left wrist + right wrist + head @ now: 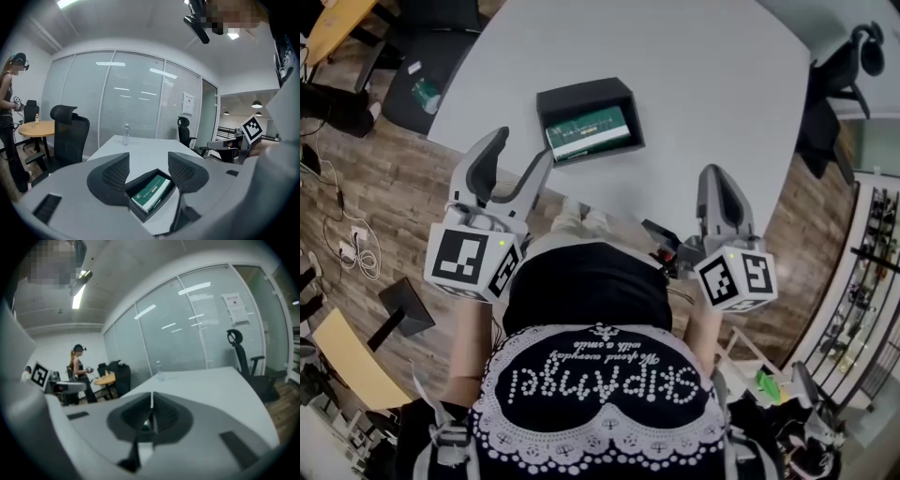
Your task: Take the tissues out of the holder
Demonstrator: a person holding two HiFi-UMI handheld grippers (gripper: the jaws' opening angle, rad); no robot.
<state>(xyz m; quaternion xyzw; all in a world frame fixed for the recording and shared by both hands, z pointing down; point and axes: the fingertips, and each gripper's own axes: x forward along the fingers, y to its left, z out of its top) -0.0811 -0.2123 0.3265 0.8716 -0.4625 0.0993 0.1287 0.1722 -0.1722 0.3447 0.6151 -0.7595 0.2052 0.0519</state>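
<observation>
**Two grippers hovering short of the tissue holder**

Both tools are being held out over the near edge of the white table [712,66]. On the left, the left gripper [521,148] is pointing at the holder [581,94] with its jaws standing wide apart and nothing pressed between them. In its own view the holder [140,211] is showing through the gap, lying beyond the pads and apart from them.

The holder is sitting near the table's near edge, a shallow black open-topped box. The tissues [589,131] are lying flat inside it and filling most of the floor. The pack is showing a dark green top with pale print and white sides [152,190]. It is lying untouched.

Farther back on the table a clear bottle [125,133] is standing.

On the right, the right gripper [715,178] is hanging well apart from the holder. Its jaws are lying closed against each other [151,401], gripping nothing.
</observation>
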